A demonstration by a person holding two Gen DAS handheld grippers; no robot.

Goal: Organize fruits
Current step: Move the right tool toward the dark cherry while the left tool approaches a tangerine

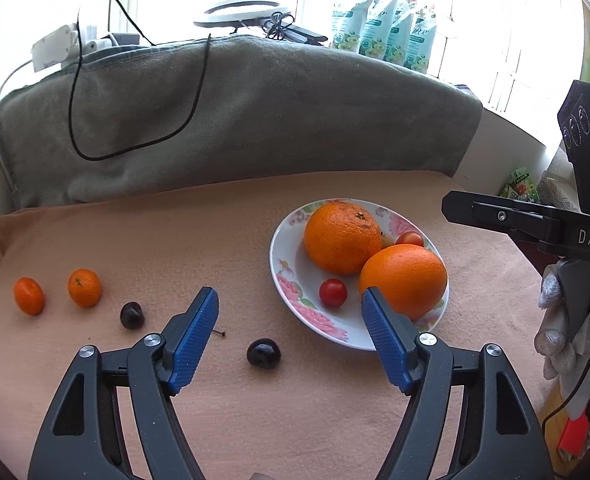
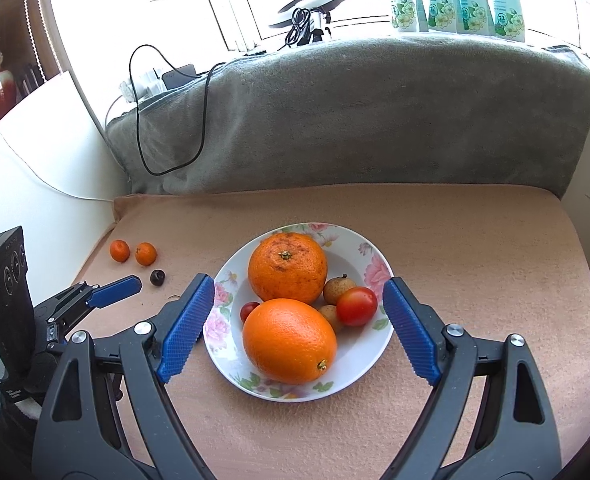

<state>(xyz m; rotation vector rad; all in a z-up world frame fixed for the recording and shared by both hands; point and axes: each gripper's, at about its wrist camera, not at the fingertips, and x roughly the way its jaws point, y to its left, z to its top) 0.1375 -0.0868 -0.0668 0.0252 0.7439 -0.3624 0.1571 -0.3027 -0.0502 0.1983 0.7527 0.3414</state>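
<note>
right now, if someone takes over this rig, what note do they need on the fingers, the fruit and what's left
Left gripper: open, holding nothing, above the peach cloth.
Right gripper: open, holding nothing, over the floral white plate.
Done: on the plate are two big oranges, two red cherry tomatoes and two small tan round fruits.
Left: two small mandarins and two dark cherries lie loose on the cloth, left of the plate.
</note>
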